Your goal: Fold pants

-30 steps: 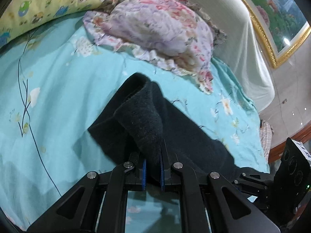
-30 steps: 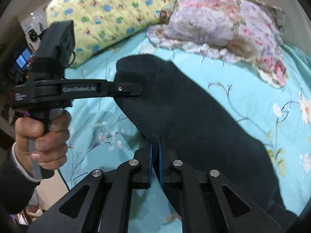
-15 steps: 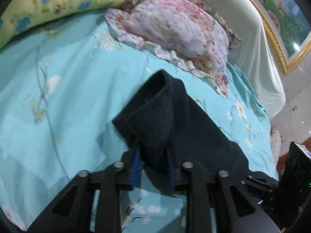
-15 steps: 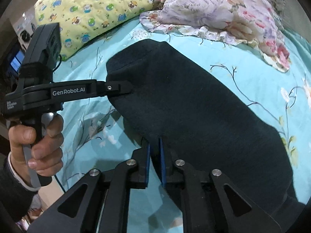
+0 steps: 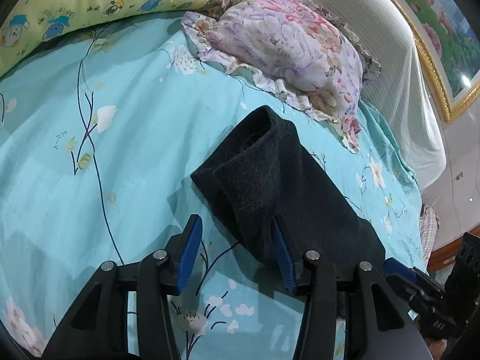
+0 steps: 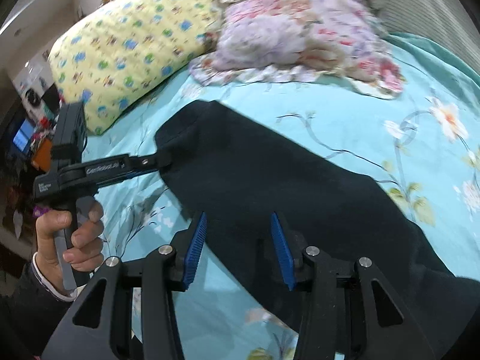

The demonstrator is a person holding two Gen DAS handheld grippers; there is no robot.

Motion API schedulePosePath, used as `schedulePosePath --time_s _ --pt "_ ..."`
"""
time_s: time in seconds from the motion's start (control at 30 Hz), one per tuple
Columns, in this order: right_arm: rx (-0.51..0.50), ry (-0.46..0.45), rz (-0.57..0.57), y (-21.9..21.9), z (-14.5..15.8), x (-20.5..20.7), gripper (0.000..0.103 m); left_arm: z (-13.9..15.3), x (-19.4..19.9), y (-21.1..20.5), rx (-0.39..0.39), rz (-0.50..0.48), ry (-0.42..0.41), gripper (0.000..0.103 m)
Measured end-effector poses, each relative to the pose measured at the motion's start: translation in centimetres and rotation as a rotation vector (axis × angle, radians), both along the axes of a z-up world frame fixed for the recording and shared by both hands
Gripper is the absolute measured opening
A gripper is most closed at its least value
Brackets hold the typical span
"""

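Both grippers just released the half-hidden pants (image 5: 279,186).

Bed (image 5: 126,156): pants (image 5: 270,186) (dark), 2 pillows (image 5: 288,45)

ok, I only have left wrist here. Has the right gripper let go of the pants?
Observer: Yes. The right gripper is open and its jaws have just been opening. The near edge of the pants lies between the pads, not pinched.
Operator: How does my gripper look from that side?
Observer: The left gripper comes in side-on from the left, with its tips at the far corner of the pants. It is open too, and its jaws have just been opening.
Operator: Is anything bunched along the length?
Observer: Not that the right wrist view shows. The pants run as one smooth dark strip across the bedsheet toward the lower right.
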State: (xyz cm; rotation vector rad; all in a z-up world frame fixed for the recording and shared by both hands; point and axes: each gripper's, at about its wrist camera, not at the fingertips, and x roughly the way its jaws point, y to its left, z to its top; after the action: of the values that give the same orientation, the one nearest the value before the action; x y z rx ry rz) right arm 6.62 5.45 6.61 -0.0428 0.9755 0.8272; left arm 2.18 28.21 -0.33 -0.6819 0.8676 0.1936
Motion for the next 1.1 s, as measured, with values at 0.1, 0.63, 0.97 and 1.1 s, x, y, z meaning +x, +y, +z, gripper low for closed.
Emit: schedulePosePath --time_s 0.1,0.63,0.97,1.1 --pt "0.008 0.008 -0.052 -2.1 0.0 0.9 0.046 -0.1 0.1 -0.2 0.003 0.002 0.011 0.051" --pt "0.018 0.096 -0.182 -7.5 -2.7 8.8 0.046 -2.4 3.4 1.2 -0.096 -0.030 0.038 0.054" --pt "-0.050 0.206 -0.041 -4.0 -7.6 13.9 0.045 -3.2 6.1 1.7 -0.081 -0.039 0.021 0.044" --pt "0.022 0.247 -0.011 -4.4 -7.7 13.9 0.018 -2.5 5.8 1.2 -0.088 -0.036 -0.038 0.019"
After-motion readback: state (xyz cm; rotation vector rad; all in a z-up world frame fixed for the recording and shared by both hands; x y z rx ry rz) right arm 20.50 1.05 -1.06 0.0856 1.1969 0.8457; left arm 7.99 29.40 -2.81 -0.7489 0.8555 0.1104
